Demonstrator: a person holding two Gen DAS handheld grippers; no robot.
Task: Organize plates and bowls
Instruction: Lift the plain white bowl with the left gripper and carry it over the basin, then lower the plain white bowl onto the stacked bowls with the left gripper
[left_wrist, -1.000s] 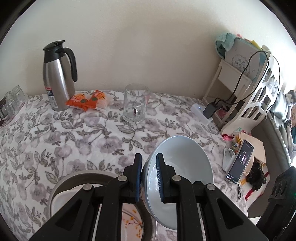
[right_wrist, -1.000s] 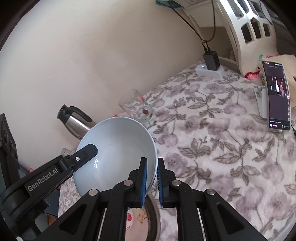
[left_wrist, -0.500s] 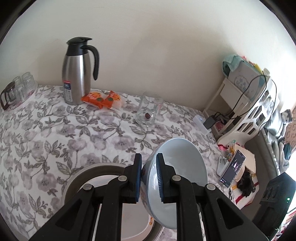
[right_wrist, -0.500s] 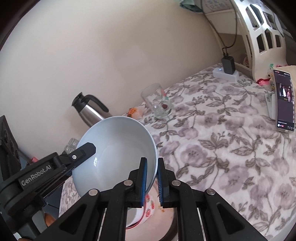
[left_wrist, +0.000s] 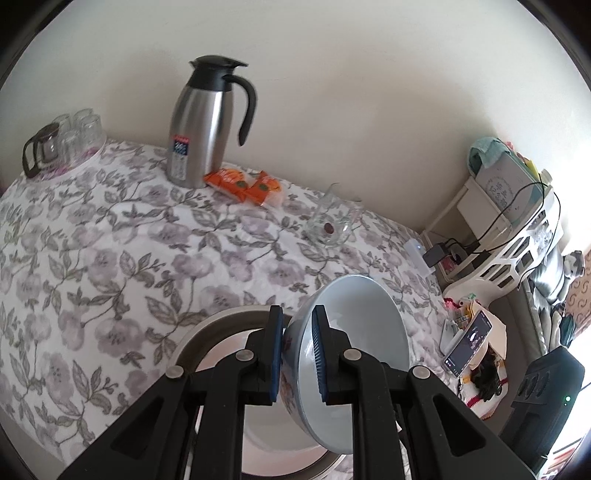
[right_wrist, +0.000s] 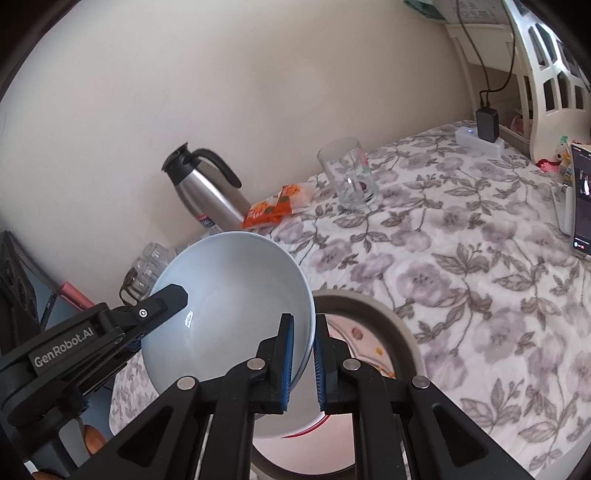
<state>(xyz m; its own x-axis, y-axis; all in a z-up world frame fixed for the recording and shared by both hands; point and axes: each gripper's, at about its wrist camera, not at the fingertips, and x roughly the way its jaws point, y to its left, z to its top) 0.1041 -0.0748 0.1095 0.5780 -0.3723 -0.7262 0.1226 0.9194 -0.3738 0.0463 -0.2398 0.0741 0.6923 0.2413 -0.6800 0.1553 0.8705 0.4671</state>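
A pale blue bowl (left_wrist: 354, 350) is held in the air, tilted, by both grippers. My left gripper (left_wrist: 297, 354) is shut on its left rim. My right gripper (right_wrist: 303, 363) is shut on its right rim; the bowl (right_wrist: 229, 317) fills the middle of the right wrist view, and the left gripper's finger (right_wrist: 162, 304) shows clamped on the far rim. Below the bowl lies a large grey-rimmed plate (left_wrist: 221, 325) with a smaller patterned plate (right_wrist: 354, 343) on it, partly hidden by the bowl and grippers.
On the floral tablecloth (left_wrist: 110, 251) stand a steel thermos jug (left_wrist: 199, 122), orange snack packets (left_wrist: 243, 184), a glass mug (left_wrist: 332, 221) and a cluster of glasses (left_wrist: 62, 140) at the far left. A phone (left_wrist: 469, 347) and a white shelf (left_wrist: 517, 229) are to the right.
Both grippers have lifted the bowl higher and swung left; the jug and glasses now sit nearer the middle of the views. The plates under the bowl show more.
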